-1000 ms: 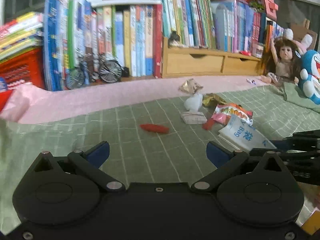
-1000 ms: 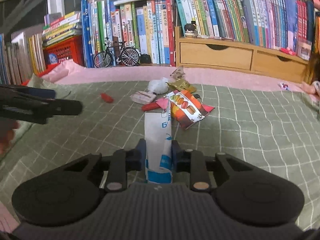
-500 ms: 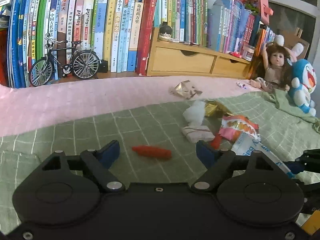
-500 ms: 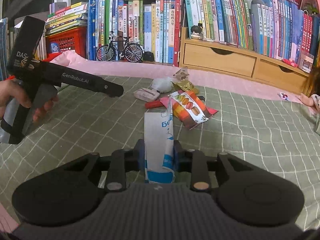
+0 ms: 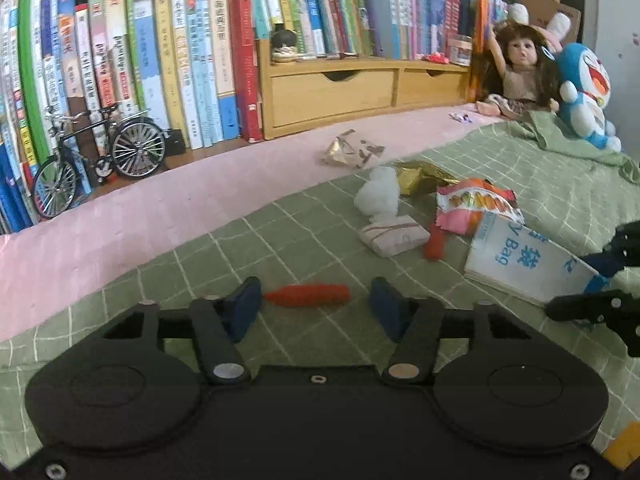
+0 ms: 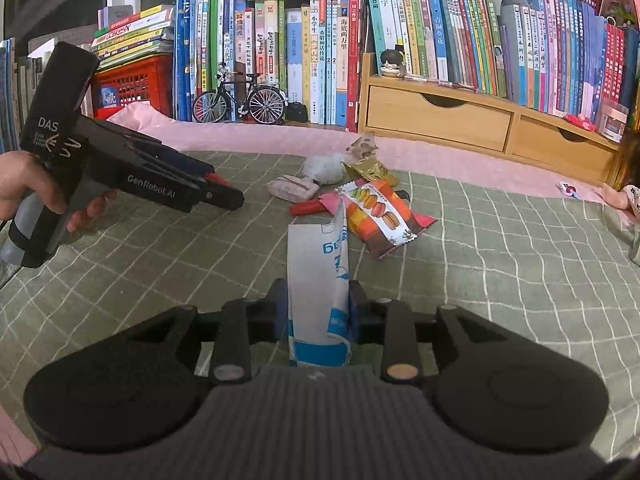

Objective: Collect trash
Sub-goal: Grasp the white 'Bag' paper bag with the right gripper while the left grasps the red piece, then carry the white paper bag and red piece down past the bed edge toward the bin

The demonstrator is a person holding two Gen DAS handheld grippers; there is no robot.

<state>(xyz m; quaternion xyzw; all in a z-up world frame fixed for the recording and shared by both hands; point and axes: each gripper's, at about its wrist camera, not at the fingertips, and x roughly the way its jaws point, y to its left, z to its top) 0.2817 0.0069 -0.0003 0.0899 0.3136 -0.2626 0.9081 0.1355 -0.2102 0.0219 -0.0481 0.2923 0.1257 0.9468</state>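
Observation:
A red wrapper (image 5: 308,295) lies on the green checked blanket (image 5: 200,264), between the jaws of my left gripper (image 5: 316,306). The jaws are closing, and a gap still shows at the right pad. In the right wrist view the left gripper (image 6: 224,198) points in from the left, held by a person's hand (image 6: 24,184). My right gripper (image 6: 318,312) is shut on a white and blue paper bag (image 6: 318,264), mouth facing the trash. Beyond the bag lie a macaron snack packet (image 6: 380,212), a second red piece (image 6: 306,208), a beige packet (image 6: 292,188) and a white tissue (image 6: 324,168).
A gold wrapper (image 5: 420,176) and a crumpled foil wrapper (image 5: 352,152) lie further back. Behind the pink cloth stand books, a model bicycle (image 5: 100,160) and wooden drawers (image 5: 332,92). A doll (image 5: 520,72) and a blue plush toy (image 5: 584,92) sit at the right.
My left gripper has moved forward and down to the red wrapper, and its jaws have narrowed around it. The right gripper has kept still with the bag.

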